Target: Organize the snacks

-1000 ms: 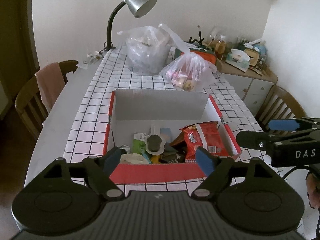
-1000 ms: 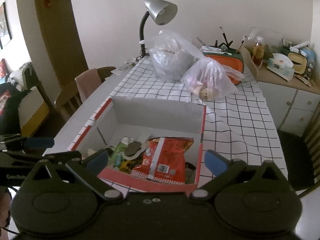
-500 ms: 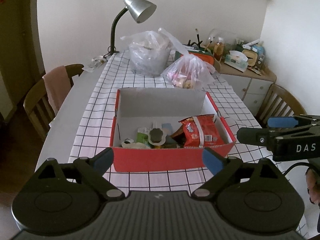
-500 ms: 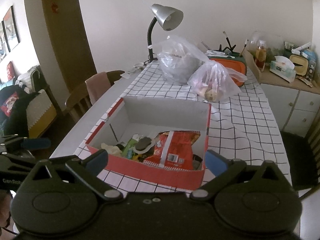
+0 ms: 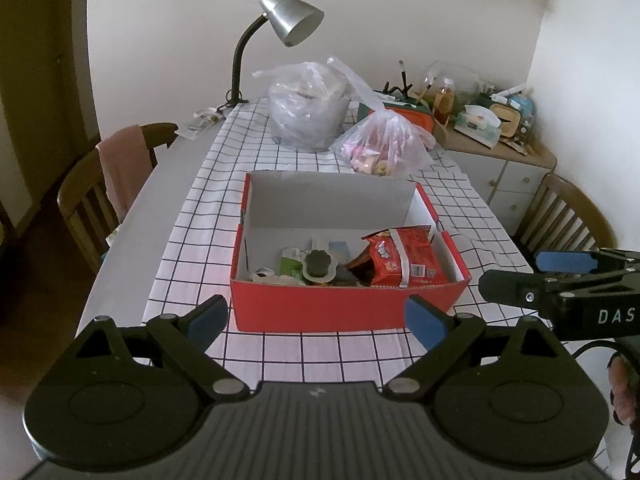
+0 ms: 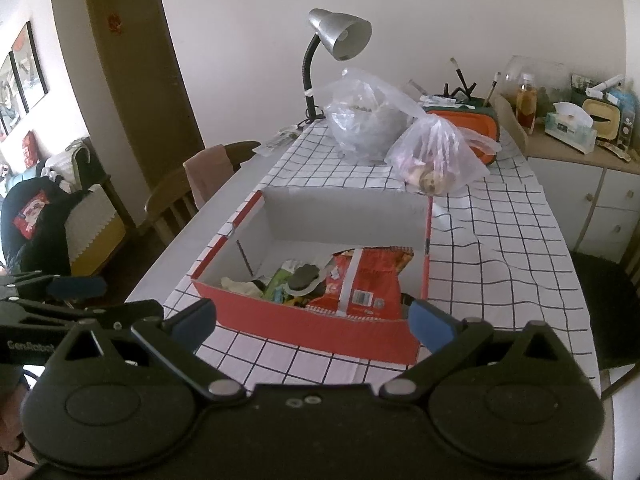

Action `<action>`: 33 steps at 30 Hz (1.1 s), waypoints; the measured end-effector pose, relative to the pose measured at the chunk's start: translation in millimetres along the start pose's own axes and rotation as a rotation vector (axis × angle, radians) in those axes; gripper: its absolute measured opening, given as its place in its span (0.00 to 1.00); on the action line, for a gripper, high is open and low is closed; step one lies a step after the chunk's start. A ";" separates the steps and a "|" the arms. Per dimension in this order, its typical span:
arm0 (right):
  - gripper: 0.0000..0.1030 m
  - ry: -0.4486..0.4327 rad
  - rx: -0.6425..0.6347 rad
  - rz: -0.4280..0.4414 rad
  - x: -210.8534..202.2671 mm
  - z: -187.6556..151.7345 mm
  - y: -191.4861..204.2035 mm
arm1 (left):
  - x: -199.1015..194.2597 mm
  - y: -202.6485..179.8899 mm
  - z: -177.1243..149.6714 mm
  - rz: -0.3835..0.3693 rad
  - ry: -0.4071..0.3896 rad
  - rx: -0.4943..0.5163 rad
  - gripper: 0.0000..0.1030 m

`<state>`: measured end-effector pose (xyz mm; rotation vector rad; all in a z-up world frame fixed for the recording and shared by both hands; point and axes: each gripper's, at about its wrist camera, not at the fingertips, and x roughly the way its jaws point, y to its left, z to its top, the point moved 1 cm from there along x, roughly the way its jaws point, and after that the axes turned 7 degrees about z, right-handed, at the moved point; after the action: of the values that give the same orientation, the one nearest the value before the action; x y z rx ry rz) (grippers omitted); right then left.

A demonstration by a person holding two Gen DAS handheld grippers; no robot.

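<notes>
Right now our red box [image 5: 344, 314] sits on the checked cloth [image 5: 192, 248] that covers the middle of the tabletop [image 5: 132, 216], open at the top, with the snacks piled at its near end. Among them a red snack bag [image 5: 404, 262] lies against the right wall, a dark paw-shaped piece [image 5: 318, 266] in a clear tray rests beside it, and a green packet [image 5: 290, 266] and a pale wrapper [image 6: 240, 286] lie farther left; the far half of the box floor is bare white card. We hold our left gripper [image 5: 318, 320] just in front of the box's near wall, fingers [image 5: 208, 318] spread wide with nothing between them. Our right gripper [image 6: 314, 322] hangs near the box's right front corner, fingers [image 6: 430, 324] likewise spread and holding nothing; each gripper shows at the edge of the other's view. Beyond the box two clear plastic bags [image 5: 308, 108] stand on the cloth, the smaller one [image 5: 382, 148] close behind the back wall. A silver desk lamp [image 5: 290, 16] rises at the far end, and a wooden chair [image 5: 104, 184] with a pink cloth stands at the left side.
</notes>
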<state>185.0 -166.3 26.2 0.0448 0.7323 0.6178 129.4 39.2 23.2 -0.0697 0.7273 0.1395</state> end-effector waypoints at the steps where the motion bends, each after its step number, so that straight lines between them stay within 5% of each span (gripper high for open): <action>1: 1.00 0.000 0.002 0.001 -0.4 -0.4 0.1 | -0.2 0.2 -0.5 0.003 0.000 0.000 0.93; 33: 1.00 -0.001 0.031 -0.011 -4.4 -8.3 -6.6 | -0.5 -7.5 -2.4 -0.004 0.003 0.000 0.93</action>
<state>180.5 -175.5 21.0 0.0697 0.7414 0.5954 128.6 31.4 21.9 -0.0712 0.7299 0.1356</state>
